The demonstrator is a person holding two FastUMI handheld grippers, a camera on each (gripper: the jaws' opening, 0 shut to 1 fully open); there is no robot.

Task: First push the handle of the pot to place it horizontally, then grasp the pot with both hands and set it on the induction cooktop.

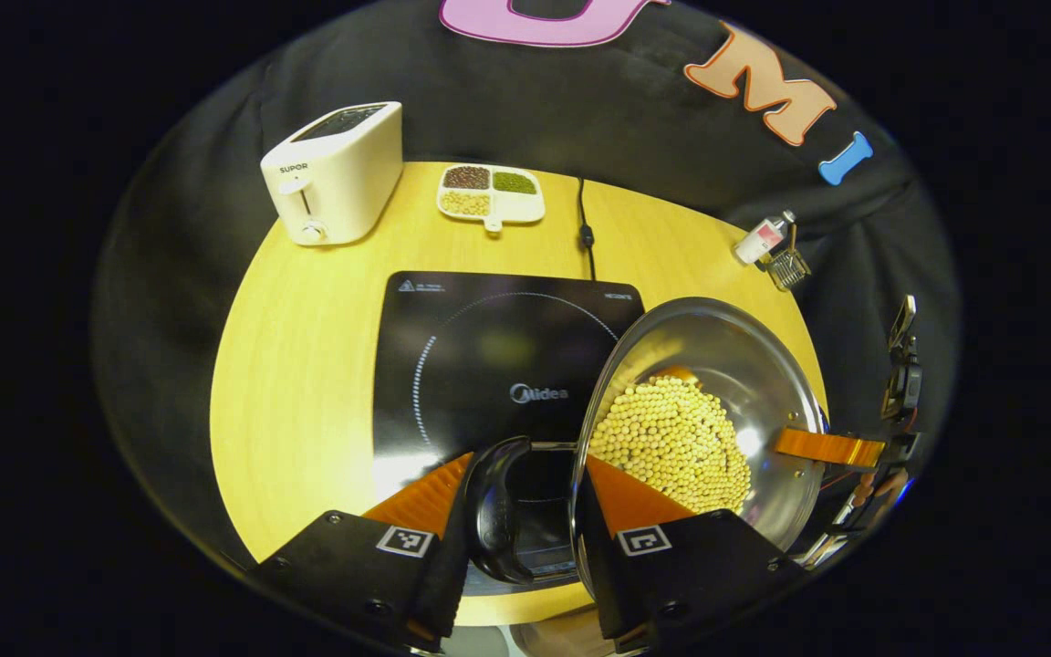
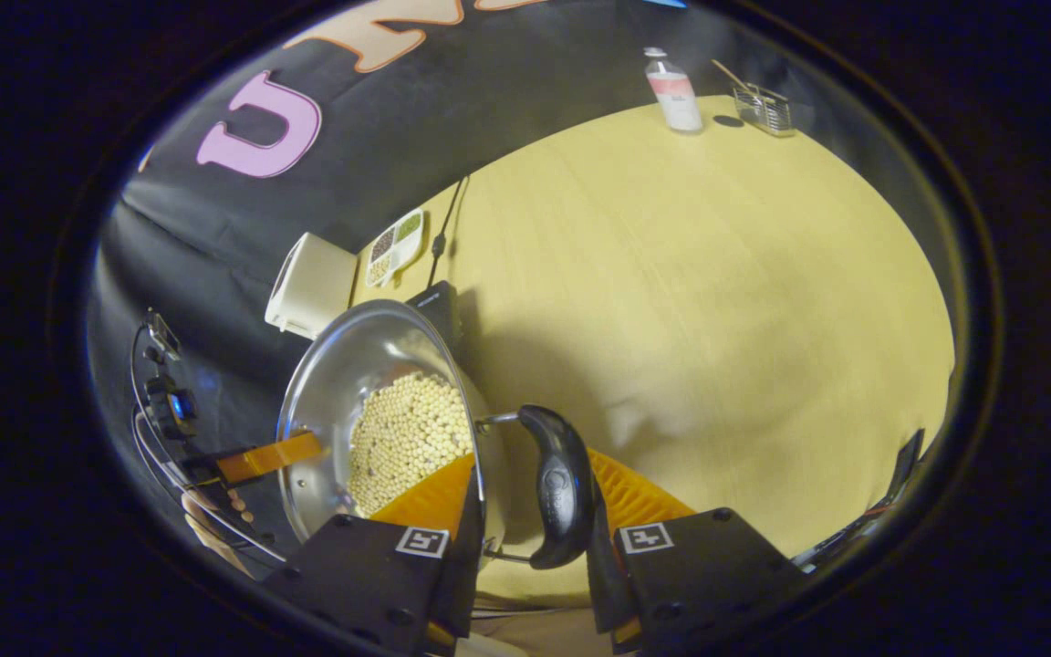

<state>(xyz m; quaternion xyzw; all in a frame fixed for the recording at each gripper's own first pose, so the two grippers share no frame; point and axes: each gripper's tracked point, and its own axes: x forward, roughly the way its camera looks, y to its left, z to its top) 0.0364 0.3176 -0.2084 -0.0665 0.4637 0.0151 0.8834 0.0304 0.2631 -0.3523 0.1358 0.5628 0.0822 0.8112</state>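
A steel pot (image 1: 717, 365) holding pale beans (image 1: 671, 438) hangs over the right edge of the black induction cooktop (image 1: 489, 356). My left gripper (image 1: 525, 461) is shut across the pot's black side handle (image 1: 498, 511) and rim, one finger inside the pot. In the right gripper view the pot (image 2: 361, 365) throws a shadow on the table. My right gripper (image 2: 530, 456) is shut across the other handle (image 2: 562, 488) and rim in the same way. Each gripper also appears at the pot's far rim: the right gripper (image 1: 831, 447) and the left gripper (image 2: 270, 459).
On the round wooden table (image 1: 306, 365) stand a white toaster (image 1: 334, 173), a divided dish of grains (image 1: 492, 193), a pink-labelled bottle (image 1: 761, 239) and a wire holder (image 1: 790, 267). The cooktop's cord (image 1: 585, 233) runs back. Bare tabletop (image 2: 717, 301) spreads right of the pot.
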